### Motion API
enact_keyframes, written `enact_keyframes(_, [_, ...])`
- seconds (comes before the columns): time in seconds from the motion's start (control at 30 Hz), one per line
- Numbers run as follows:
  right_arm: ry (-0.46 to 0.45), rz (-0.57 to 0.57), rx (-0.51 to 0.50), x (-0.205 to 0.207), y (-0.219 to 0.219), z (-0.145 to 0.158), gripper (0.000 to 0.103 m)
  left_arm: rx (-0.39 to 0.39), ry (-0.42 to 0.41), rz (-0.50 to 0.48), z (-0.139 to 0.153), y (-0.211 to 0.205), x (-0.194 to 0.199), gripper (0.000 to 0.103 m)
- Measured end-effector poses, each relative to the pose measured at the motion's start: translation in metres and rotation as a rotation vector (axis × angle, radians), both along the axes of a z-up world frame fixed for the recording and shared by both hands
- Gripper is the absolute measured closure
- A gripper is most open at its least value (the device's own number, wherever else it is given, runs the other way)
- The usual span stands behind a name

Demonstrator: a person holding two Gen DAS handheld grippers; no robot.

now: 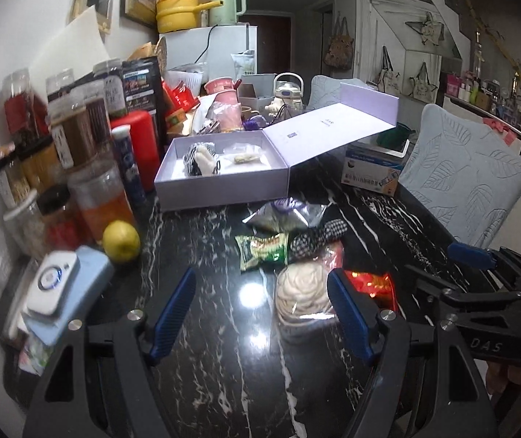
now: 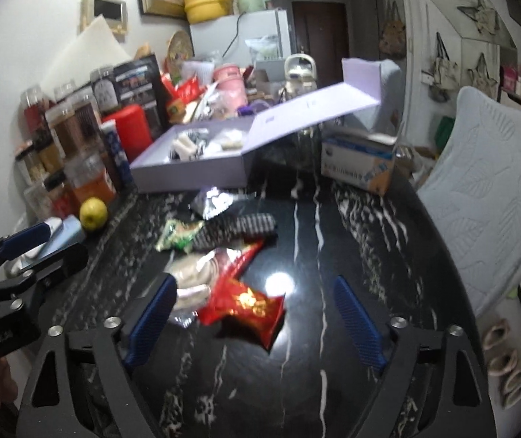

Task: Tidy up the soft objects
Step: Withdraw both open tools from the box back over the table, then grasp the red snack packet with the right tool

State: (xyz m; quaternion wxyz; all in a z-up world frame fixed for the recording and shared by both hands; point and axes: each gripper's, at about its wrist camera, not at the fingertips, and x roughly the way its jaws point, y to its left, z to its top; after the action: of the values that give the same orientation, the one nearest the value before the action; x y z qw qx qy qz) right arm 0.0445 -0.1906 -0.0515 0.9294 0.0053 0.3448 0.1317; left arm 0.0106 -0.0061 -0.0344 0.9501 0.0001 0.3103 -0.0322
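A small heap of soft packets lies on the black marbled surface point(image 1: 223, 346) in front of an open lilac box point(image 1: 223, 182). Nearest is a cream knitted piece in clear wrap point(image 1: 302, 292), touching a red foil packet point(image 2: 249, 303) on one side. Just behind them sit a green snack bag point(image 1: 262, 252) and a black-and-white checked cloth point(image 1: 315, 239), and behind those a silver pouch point(image 1: 286, 215) close to the box front. Inside the box lie a black-and-white soft toy point(image 1: 200, 160) and a pale wrapped item point(image 1: 245, 158); its lid point(image 1: 329, 131) tilts back open.

The left tongs point(image 1: 264, 314) stand partly apart above the surface, nothing between the pads, the right pad just in front of the cream piece. The right tongs point(image 2: 255, 323) stand wide, with the red packet lying between them, untouched.

A yellow fruit point(image 1: 121, 241) and jars point(image 1: 77, 168) crowd the left side; a blue cushion point(image 1: 468, 182) stands at the right.
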Motion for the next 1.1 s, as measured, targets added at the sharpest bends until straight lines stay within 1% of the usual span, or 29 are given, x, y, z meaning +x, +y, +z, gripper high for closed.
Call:
enact_keyframes(0.07, [0.026, 0.007, -0.013, 0.002, 0.003, -0.01, 0.012, -0.001, 0.005, 0.011, -0.008, 0.001, -0.001, 0.029])
enact_keyframes(0.27, [0.075, -0.004, -0.041, 0.015, 0.01, -0.035, 0.012, -0.037, 0.065, 0.04, -0.033, 0.012, 0.006, 0.029])
enact_keyframes(0.3, [0.084, -0.008, -0.043, 0.018, 0.011, -0.039, 0.012, -0.047, 0.075, 0.056, -0.037, 0.014, 0.007, 0.029])
enact_keyframes(0.37, [0.109, -0.011, -0.038, 0.026, 0.013, -0.048, 0.012, -0.075, 0.093, 0.057, -0.042, 0.017, 0.009, 0.029])
enact_keyframes(0.47, [0.13, -0.027, -0.02, 0.034, 0.01, -0.057, 0.012, -0.102, 0.102, 0.055, -0.047, 0.021, 0.01, 0.029])
enact_keyframes(0.67, [0.175, -0.028, 0.005, 0.049, 0.01, -0.071, 0.012, -0.116, 0.101, 0.033, -0.048, 0.023, 0.01, 0.029])
enact_keyframes(0.7, [0.176, -0.026, 0.002, 0.05, 0.011, -0.072, 0.015, -0.121, 0.099, 0.03, -0.047, 0.024, 0.01, 0.029])
enact_keyframes(0.77, [0.155, -0.011, -0.015, 0.047, 0.015, -0.072, 0.028, -0.125, 0.092, 0.027, -0.045, 0.025, 0.009, 0.029])
enact_keyframes(0.8, [0.146, 0.004, -0.019, 0.046, 0.017, -0.072, 0.043, -0.123, 0.088, 0.028, -0.043, 0.026, 0.01, 0.029])
enact_keyframes(0.83, [0.144, 0.017, -0.028, 0.044, 0.019, -0.071, 0.051, -0.12, 0.083, 0.029, -0.042, 0.026, 0.01, 0.029])
enact_keyframes(0.87, [0.142, 0.023, -0.037, 0.043, 0.021, -0.071, 0.052, -0.118, 0.08, 0.03, -0.041, 0.027, 0.011, 0.029])
enact_keyframes(0.97, [0.131, 0.044, -0.044, 0.039, 0.022, -0.071, 0.063, -0.121, 0.081, 0.016, -0.039, 0.026, 0.017, 0.029])
enact_keyframes(1.1, [0.116, 0.031, -0.048, 0.029, 0.014, -0.071, 0.063, -0.148, 0.098, -0.04, -0.041, 0.019, 0.027, 0.029])
